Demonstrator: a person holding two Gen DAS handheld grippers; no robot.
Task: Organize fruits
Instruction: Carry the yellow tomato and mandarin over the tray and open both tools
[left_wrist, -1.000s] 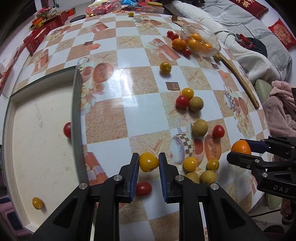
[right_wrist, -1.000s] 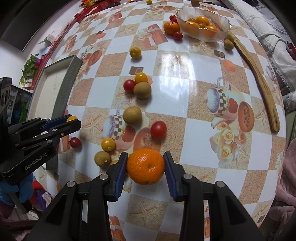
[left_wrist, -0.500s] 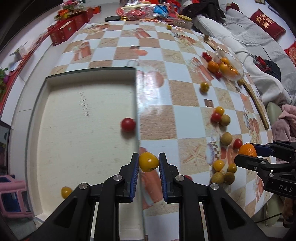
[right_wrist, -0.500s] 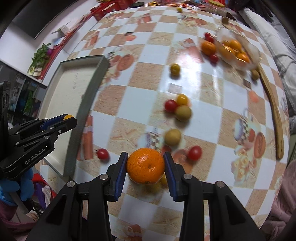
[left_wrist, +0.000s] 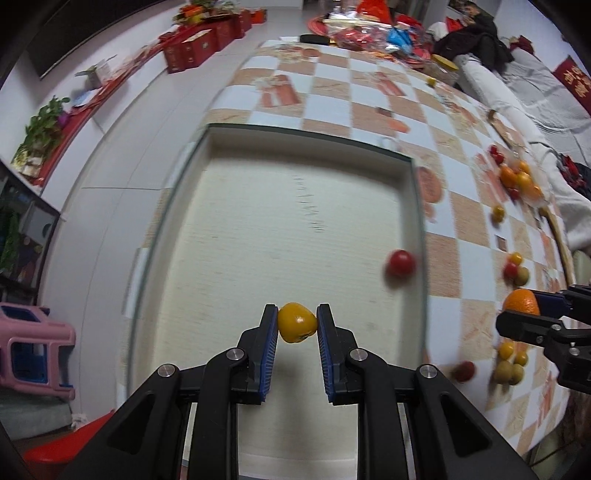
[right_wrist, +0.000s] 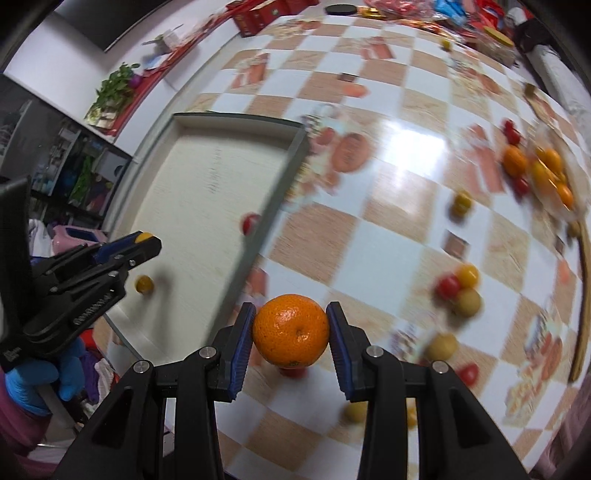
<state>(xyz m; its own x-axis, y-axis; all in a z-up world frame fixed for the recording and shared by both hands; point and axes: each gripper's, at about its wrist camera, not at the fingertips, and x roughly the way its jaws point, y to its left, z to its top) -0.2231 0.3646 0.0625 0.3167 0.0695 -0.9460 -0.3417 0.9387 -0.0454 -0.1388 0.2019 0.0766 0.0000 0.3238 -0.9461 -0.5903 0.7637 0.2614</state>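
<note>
My left gripper is shut on a small yellow tomato and holds it above the pale tray. A red tomato lies in the tray by its right wall. My right gripper is shut on an orange above the checkered table, just right of the tray. From the right wrist view the left gripper hangs over the tray, with a small yellow fruit lying in the tray below it.
Loose red, yellow and brown fruits lie scattered on the table. A glass bowl of oranges stands at the far right beside a wooden stick. Red boxes and a pink stool stand beyond the table's left edge.
My left gripper has swung left from the table to over the tray, carrying the yellow tomato. My right gripper has followed leftward toward the tray with the orange.
</note>
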